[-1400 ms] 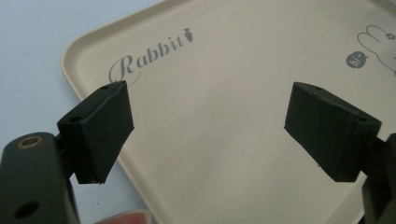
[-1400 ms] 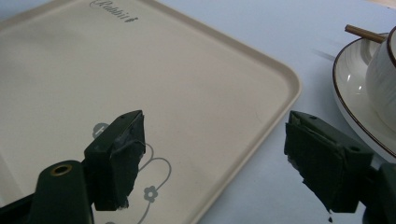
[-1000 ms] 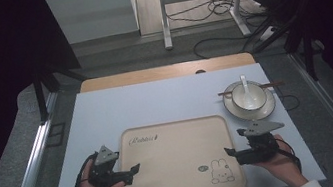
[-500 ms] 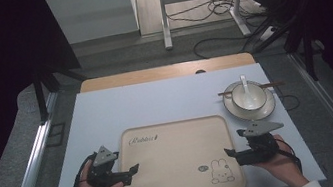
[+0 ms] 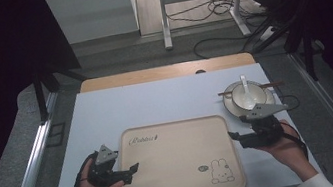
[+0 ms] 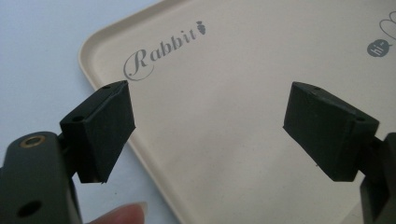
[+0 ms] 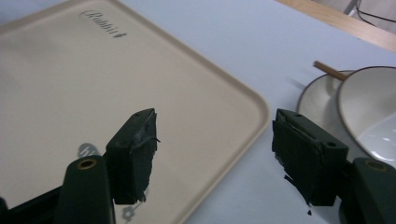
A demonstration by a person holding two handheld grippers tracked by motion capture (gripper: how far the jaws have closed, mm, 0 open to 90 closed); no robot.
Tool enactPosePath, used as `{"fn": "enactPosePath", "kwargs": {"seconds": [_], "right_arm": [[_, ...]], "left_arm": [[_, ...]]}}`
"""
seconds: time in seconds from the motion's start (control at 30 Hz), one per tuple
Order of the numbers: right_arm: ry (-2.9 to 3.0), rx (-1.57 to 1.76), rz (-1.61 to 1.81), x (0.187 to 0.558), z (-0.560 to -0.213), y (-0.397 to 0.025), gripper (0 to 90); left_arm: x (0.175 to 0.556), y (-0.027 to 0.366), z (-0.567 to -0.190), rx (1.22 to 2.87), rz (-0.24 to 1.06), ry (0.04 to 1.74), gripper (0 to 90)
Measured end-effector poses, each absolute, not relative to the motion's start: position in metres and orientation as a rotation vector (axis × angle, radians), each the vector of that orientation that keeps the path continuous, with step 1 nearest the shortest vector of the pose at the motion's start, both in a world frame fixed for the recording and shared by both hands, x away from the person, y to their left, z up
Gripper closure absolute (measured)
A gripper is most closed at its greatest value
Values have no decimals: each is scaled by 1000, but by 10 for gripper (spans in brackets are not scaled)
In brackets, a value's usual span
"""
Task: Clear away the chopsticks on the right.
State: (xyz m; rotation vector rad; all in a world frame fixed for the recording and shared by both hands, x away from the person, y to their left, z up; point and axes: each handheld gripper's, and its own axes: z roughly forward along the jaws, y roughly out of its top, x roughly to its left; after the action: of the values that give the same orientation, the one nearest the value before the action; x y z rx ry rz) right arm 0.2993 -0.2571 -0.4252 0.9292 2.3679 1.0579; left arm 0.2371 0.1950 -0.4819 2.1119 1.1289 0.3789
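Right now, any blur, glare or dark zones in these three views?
High view: tray and table evenly lit and sharp, surroundings fall to black. Left gripper view: the near jaws look soft, the "Rabbit" print reads clearly. Right gripper view: the jaws are fairly crisp, the bowl at the right edge is slightly soft; no harsh glare anywhere.

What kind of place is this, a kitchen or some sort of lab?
Most likely a lab or recording setup, not a kitchen. The white table stands between metal rails, loose cables trail over the floor behind it, and on it lie just a tray and some dishes.
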Motion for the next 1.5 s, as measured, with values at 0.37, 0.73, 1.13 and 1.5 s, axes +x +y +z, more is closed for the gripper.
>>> {"fn": "enactPosePath", "kwargs": {"seconds": [0.37, 0.73, 1.13, 1.5], "right_arm": [[2318, 1005, 1035, 334, -383, -278, 391], [2266, 1152, 957, 396, -357, -319, 490], [2305, 1343, 707, 452, -380, -360, 721], [2370, 1405, 536, 489, -402, -371, 893]], "left_arm": [[238, 199, -485, 2117, 352, 1126, 166], [239, 197, -484, 2120, 344, 1105, 164], [239, 199, -485, 2114, 341, 1113, 164], [240, 199, -485, 2119, 339, 1118, 164]]}}
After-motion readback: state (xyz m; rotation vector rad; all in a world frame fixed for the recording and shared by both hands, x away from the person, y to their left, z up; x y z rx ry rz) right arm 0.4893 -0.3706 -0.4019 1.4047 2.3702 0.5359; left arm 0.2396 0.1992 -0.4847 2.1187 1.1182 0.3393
